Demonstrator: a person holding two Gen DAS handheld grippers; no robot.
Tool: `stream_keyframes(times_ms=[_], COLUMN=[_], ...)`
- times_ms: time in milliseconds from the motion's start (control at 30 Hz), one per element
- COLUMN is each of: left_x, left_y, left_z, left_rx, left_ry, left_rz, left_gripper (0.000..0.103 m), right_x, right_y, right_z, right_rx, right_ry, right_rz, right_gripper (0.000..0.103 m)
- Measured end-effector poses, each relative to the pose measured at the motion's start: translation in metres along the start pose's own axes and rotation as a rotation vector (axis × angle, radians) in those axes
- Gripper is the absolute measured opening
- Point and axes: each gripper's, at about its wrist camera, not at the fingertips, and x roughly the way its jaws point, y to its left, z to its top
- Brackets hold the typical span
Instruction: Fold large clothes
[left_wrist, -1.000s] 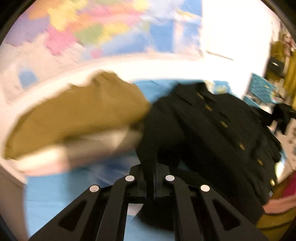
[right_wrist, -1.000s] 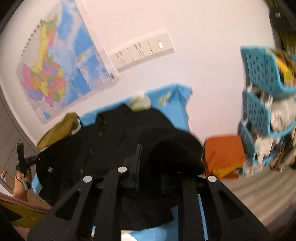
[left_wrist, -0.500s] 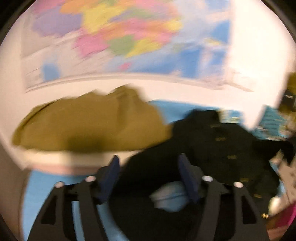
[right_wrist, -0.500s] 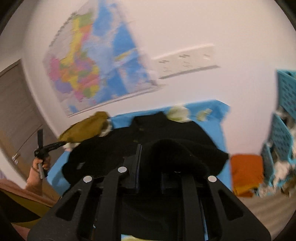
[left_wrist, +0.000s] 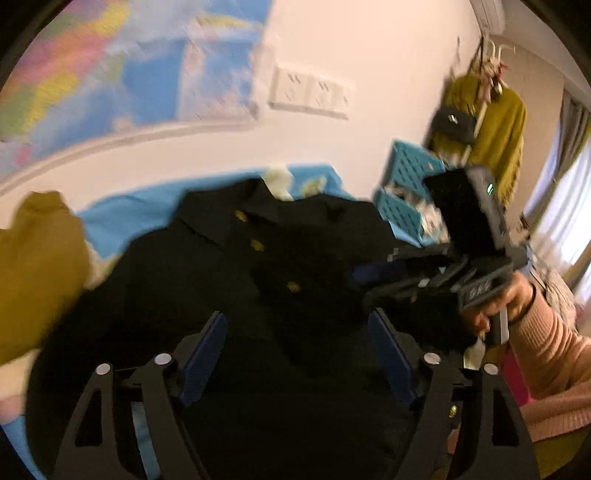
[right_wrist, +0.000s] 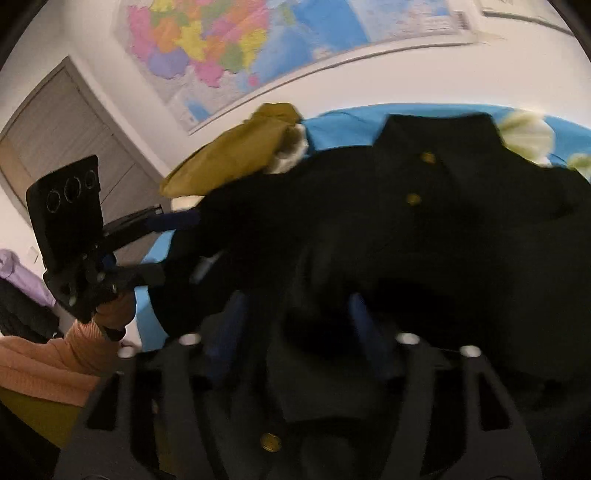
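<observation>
Black buttoned coat (left_wrist: 266, 258) lies spread on the blue-covered counter (left_wrist: 140, 214); left gripper (left_wrist: 295, 354) and right gripper (right_wrist: 295, 325) fingers are opening, pressing nothing; soft, heavy cloth, best pinched at hem corners

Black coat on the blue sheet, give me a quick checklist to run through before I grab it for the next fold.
1. Left gripper let go: ok. Its jaws are opening, and the black coat lies below them with no cloth pinched.
2. Right gripper let go: cannot tell. Its jaws are opening, but dark cloth sits blurred between them.
3. Coat on the blue sheet: ok, front up with its gold buttons showing.
4. Coat lies smooth: not ok, a mound of cloth is bunched near the right gripper.
5. Room at the coat's side: not ok, the mustard garment lies against its edge.
</observation>
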Motion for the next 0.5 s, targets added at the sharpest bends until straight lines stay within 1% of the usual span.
stream_keyframes(times_ms=[33, 67, 100, 133, 167, 200, 233, 300, 333, 367, 400, 433, 467, 500], left_x=[0.007, 0.017, 0.026, 0.035, 0.043, 0.052, 0.063, 0.089, 0.097, 0.107, 0.113, 0.117, 0.118, 0.117], left_y=[0.001, -0.006, -0.012, -0.016, -0.020, -0.023, -0.026, -0.027, -0.023, -0.017, -0.011, -0.002, 0.010, 0.017], left_z=[0.000, -0.002, -0.004, -0.004, -0.004, -0.004, -0.005, -0.001, -0.001, 0.001, 0.001, 0.002, 0.003, 0.004], left_rx=[0.010, 0.038, 0.064, 0.082, 0.098, 0.112, 0.132, 0.138, 0.121, 0.091, 0.057, 0.016, -0.050, -0.086], left_ry=[0.012, 0.025, 0.043, 0.059, 0.074, 0.088, 0.110, 0.164, 0.185, 0.205, 0.218, 0.225, 0.221, 0.211], left_rz=[-0.008, -0.018, -0.016, -0.009, -0.005, -0.005, 0.007, 0.078, 0.097, 0.108, 0.105, 0.097, 0.076, 0.056], left_gripper=[0.088, 0.088, 0.089, 0.094, 0.095, 0.095, 0.095, 0.095, 0.092, 0.089, 0.083, 0.077, 0.072, 0.056], right_x=[-0.009, -0.030, -0.046, -0.056, -0.073, -0.081, -0.088, -0.092, -0.090, -0.089, -0.084, -0.080, -0.073, -0.068], right_y=[-0.004, -0.011, -0.020, -0.029, -0.048, -0.065, -0.084, -0.113, -0.129, -0.139, -0.153, -0.161, -0.171, -0.179], right_z=[-0.004, -0.009, -0.013, -0.017, -0.021, -0.024, -0.027, -0.030, -0.031, -0.031, -0.030, -0.030, -0.027, -0.026], right_rx=[0.000, 0.005, 0.014, 0.027, 0.076, 0.129, 0.190, 0.263, 0.299, 0.317, 0.352, 0.366, 0.393, 0.403], right_ry=[-0.017, -0.059, -0.099, -0.127, -0.167, -0.188, -0.206, -0.213, -0.207, -0.205, -0.201, -0.194, -0.184, -0.172], right_rz=[-0.006, -0.020, -0.049, -0.080, -0.140, -0.173, -0.213, -0.279, -0.306, -0.311, -0.320, -0.314, -0.286, -0.279], right_gripper=[0.062, 0.063, 0.063, 0.063, 0.066, 0.067, 0.067, 0.067, 0.067, 0.067, 0.067, 0.067, 0.067, 0.067])
